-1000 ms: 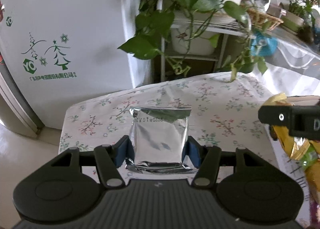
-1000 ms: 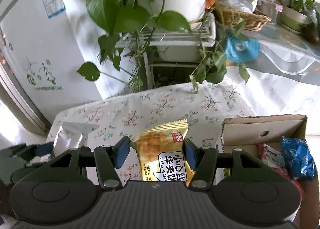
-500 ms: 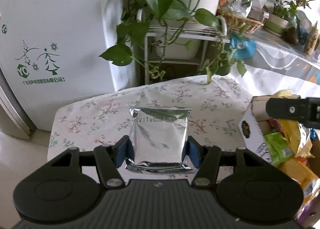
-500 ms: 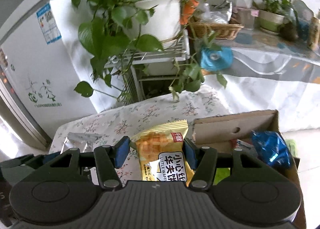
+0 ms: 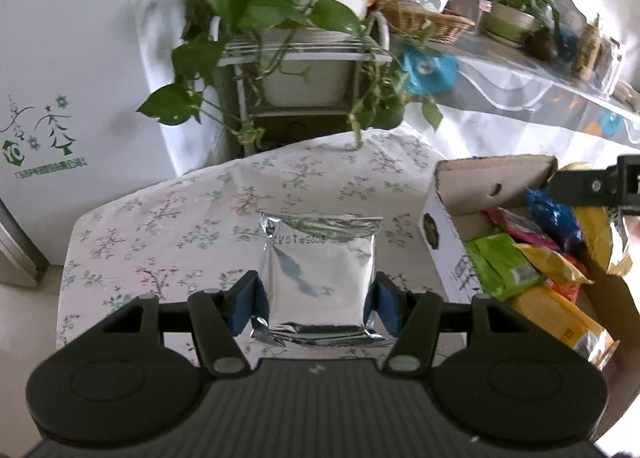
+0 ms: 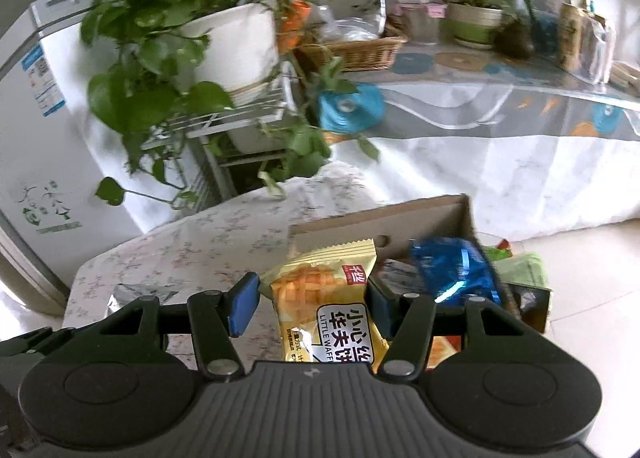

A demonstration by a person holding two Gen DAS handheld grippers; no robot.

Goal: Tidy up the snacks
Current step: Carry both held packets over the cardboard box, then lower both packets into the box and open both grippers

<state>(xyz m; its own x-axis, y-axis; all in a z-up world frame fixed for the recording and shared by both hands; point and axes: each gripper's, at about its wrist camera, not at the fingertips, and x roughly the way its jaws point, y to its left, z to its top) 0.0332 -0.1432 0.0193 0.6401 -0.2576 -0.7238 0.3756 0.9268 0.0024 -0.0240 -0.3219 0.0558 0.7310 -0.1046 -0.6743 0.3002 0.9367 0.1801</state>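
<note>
I have my left claw [image 5: 316, 300] clamped on a silver pouch [image 5: 318, 274] by its side edges so it stands upright above the surface [image 5: 168, 226], with the box [image 5: 472, 194] off to the claw's right. My right claw [image 6: 310, 304], half-closed, grips a waffle packet [image 6: 332, 298] the same way, with the box [image 6: 400, 222] just ahead, ready, I judge, for a drop among the snacks.

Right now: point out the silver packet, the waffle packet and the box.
silver packet [image 5: 318, 270], left wrist view, middle of its foil face
waffle packet [image 6: 326, 298], right wrist view, printed front
box [image 5: 492, 184], left wrist view, raised flap
</note>
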